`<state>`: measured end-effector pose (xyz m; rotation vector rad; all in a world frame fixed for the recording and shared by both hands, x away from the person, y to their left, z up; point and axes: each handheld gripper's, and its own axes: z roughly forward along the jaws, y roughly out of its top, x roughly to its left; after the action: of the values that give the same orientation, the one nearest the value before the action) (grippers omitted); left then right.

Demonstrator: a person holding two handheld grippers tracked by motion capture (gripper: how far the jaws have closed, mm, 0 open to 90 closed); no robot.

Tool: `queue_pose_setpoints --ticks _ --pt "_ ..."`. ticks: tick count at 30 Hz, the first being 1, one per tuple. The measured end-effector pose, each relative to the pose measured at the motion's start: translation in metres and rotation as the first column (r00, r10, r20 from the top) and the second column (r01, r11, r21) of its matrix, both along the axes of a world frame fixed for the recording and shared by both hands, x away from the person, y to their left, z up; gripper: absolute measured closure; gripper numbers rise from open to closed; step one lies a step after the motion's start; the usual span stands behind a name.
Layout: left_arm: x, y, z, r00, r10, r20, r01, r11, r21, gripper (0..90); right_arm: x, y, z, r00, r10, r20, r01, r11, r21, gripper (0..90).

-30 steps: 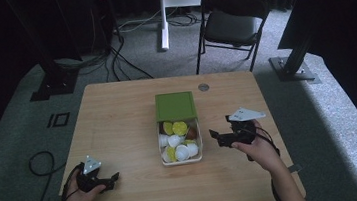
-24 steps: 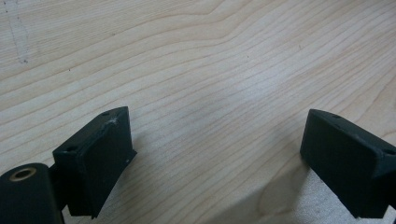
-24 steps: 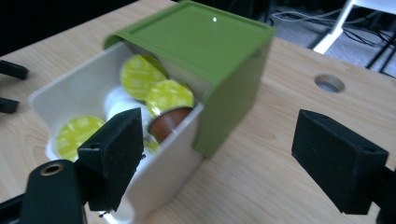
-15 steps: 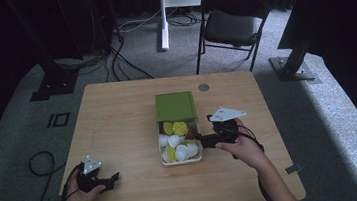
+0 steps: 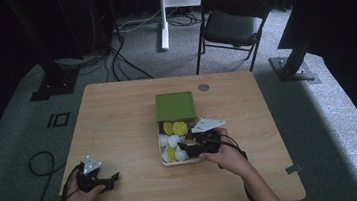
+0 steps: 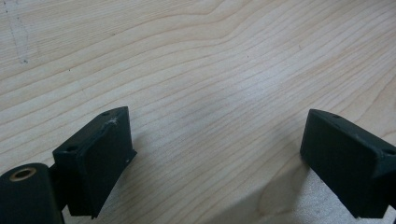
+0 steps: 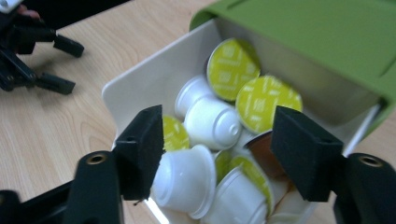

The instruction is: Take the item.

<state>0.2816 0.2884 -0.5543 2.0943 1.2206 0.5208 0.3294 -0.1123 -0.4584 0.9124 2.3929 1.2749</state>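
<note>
The work appeared to be at its beginning: taking a coffee capsule out of the white plastic drawer (image 7: 140, 88) of the green box (image 5: 175, 106). Nothing was gripped yet. The right tongs (image 7: 219, 140) stood wide open above the near end of the drawer, with the jaws on either side of the heap of capsules. No jaw was closed on any of them; I could not tell whether the left jaw touched the capsule beside it. By my judgement, lowering, closing on one capsule and lifting it out all remained to be done.

The drawer was pulled out of the box toward the person and stood near the middle of the light wooden desk (image 5: 118, 122). It held many small white plastic capsules with yellow-green foil lids (image 7: 212, 122), lying in disorder, some on their side and some with the lid up. One brown capsule (image 7: 262, 151) lay between them. A white capsule (image 7: 184, 179) was the nearest to the left jaw.

The left tongs (image 6: 215, 154) were also wide open and held nothing, resting low over the bare wood near the front left corner of the desk, well apart from the box.
</note>
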Motion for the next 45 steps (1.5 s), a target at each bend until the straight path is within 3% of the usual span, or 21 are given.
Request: queue_pose_setpoints --ticks 3,11,14,30,35,38,45 --pt "0.000 0.000 0.000 1.0000 0.001 0.000 -0.001 1.0000 0.000 10.2 -0.002 0.004 -0.007 0.9999 0.010 -0.006 -0.010 1.000 -0.013 41.7" --pt "0.000 0.000 0.000 1.0000 0.000 0.000 0.000 1.0000 -0.001 10.3 -0.008 0.010 -0.020 0.9983 0.038 -0.044 -0.039 0.999 -0.031 45.8" --pt "0.000 0.000 0.000 1.0000 0.000 0.000 0.000 1.0000 0.000 10.3 -0.009 0.013 -0.025 0.9991 0.032 -0.027 -0.034 0.997 -0.076 46.0" --pt "0.000 0.000 0.000 1.0000 0.000 0.000 0.000 1.0000 -0.001 10.2 -0.015 0.023 -0.028 0.9991 0.026 0.034 -0.020 0.985 -0.173 40.5" --pt "0.000 0.000 0.000 1.0000 0.000 0.000 0.000 1.0000 -0.001 10.3 -0.022 0.029 -0.027 0.9977 0.066 0.013 -0.062 0.980 -0.190 39.9" --pt "0.000 0.000 0.000 1.0000 0.001 0.000 -0.001 1.0000 -0.001 10.3 -0.021 0.031 -0.032 0.9982 0.056 0.022 -0.049 0.974 -0.219 42.2" --pt "0.000 0.000 0.000 1.0000 0.000 0.000 0.000 1.0000 -0.001 10.3 -0.016 0.033 -0.035 0.9998 0.022 0.001 -0.022 0.984 -0.175 45.4"
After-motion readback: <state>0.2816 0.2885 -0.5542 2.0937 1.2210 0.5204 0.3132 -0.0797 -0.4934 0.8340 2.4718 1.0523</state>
